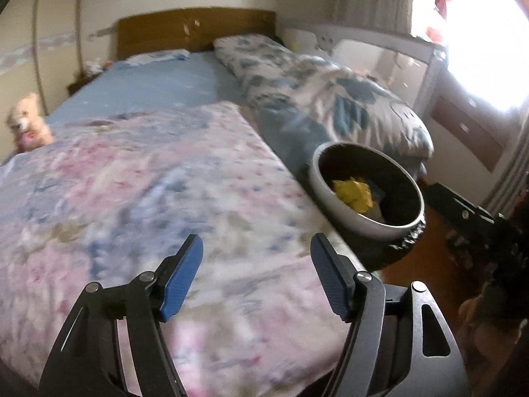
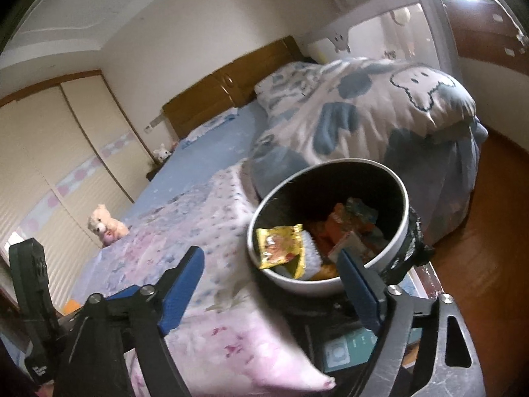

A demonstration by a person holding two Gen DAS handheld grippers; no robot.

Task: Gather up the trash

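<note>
The left gripper, black-armed with blue ribbed pads, stands with its jaws spread wide and nothing between them; it hangs over the pink-and-blue flowered quilt on the bed and touches nothing. The right gripper, of the same make, is likewise spread wide and empty. Its right pad shows in front of the near rim of the round grey waste bin, but whether it touches the rim cannot be told.

The bin, lined with a black plastic bag folded over its outer wall, stands just beside the edge of the bed, next to the flowered quilt and in front of a bunched grey-blue duvet with a cartoon print. Inside lies a crumpled yellow foil snack wrapper against the near left wall, with orange and red wrappers and a whitish piece heaped beside it. In the left wrist view the same bin shows the yellow wrapper at its bottom.

A tan teddy bear sits at the far side of the bed, well apart from the bin.
</note>
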